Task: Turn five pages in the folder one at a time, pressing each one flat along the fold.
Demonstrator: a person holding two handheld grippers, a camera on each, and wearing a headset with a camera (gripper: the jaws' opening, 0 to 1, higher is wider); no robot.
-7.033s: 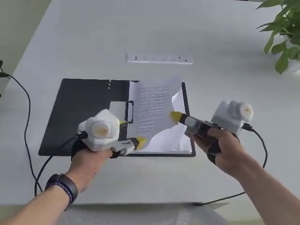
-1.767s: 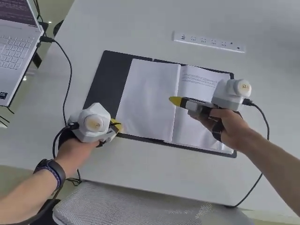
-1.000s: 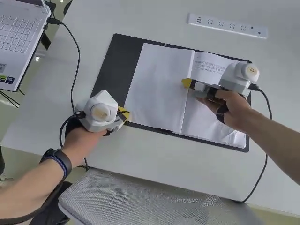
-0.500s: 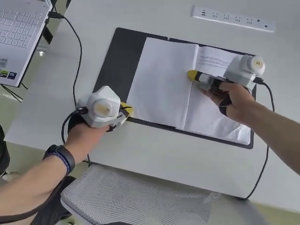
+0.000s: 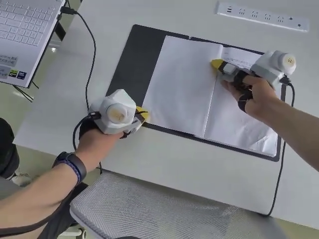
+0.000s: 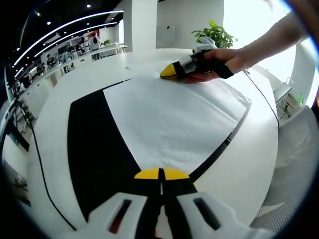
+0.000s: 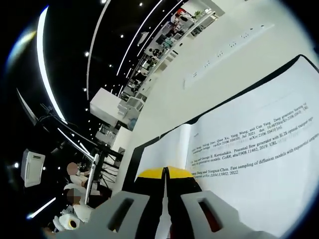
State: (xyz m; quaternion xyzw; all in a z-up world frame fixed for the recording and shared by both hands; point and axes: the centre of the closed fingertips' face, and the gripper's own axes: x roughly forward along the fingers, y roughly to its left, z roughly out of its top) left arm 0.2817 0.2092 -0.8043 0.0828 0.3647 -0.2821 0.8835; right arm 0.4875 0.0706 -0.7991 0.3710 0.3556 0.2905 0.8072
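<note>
Open black folder (image 5: pixel 134 59) lies flat on white table (image 5: pixel 164 164). Right gripper (image 5: pixel 217 64): jaws pressed together over the fold near its top. Blank turned page (image 5: pixel 184 84) lies left of them, printed page (image 7: pixel 259 139) right; contact hidden beneath tips. Left gripper (image 6: pixel 161 174): jaws pressed together at folder's near edge, touching or not unclear.

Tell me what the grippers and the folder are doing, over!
Left gripper shut, at near edge of folder. Right gripper shut, tips on the fold near its top. Left page lying flat. Cable left of folder, apart.
</note>
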